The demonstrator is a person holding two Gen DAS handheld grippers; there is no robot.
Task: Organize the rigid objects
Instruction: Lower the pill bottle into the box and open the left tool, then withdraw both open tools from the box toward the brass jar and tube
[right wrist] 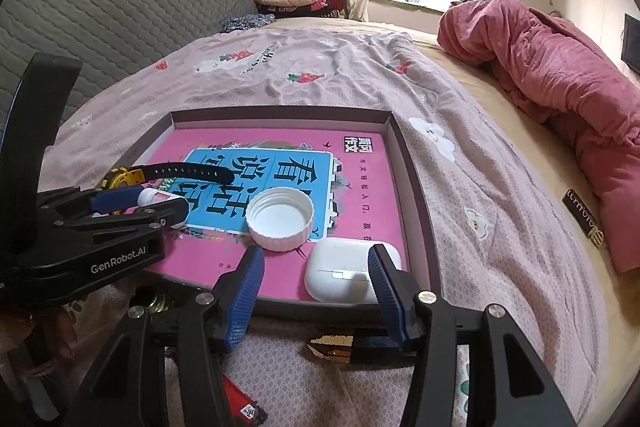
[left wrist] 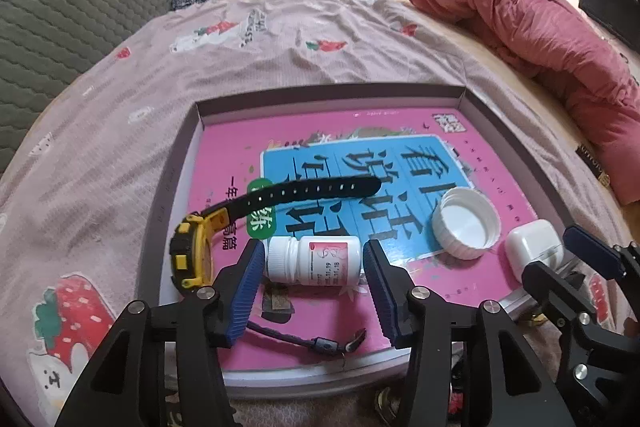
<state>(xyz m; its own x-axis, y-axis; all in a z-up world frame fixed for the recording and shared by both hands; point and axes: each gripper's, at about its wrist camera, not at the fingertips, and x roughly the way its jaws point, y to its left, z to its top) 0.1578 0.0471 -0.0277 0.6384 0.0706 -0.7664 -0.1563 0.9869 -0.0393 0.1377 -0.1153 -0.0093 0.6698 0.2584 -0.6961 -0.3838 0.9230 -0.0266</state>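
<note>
A shallow grey tray (left wrist: 320, 95) (right wrist: 280, 115) on the bed holds a pink book (left wrist: 400, 131). On the book lie a yellow-and-black watch (left wrist: 192, 251) (right wrist: 120, 177), a white pill bottle (left wrist: 320, 267) (right wrist: 160, 195) on its side, an upturned white cap (left wrist: 466, 227) (right wrist: 280, 217) and a white earbud case (left wrist: 532, 247) (right wrist: 344, 271). My left gripper (left wrist: 314, 263) (right wrist: 160, 203) straddles the bottle, its blue pads just off both ends. My right gripper (right wrist: 316, 267) (left wrist: 560, 255) stands open around the case, which lies near its right finger.
A red quilt (left wrist: 540, 27) (right wrist: 560, 75) is bunched along the right side of the bed, with a grey quilted headboard (right wrist: 120, 7) at the left. A red lighter (right wrist: 240, 403) and a gold-and-black object (right wrist: 332, 347) lie in front of the tray. A black-and-gold item (right wrist: 580, 219) rests by the quilt.
</note>
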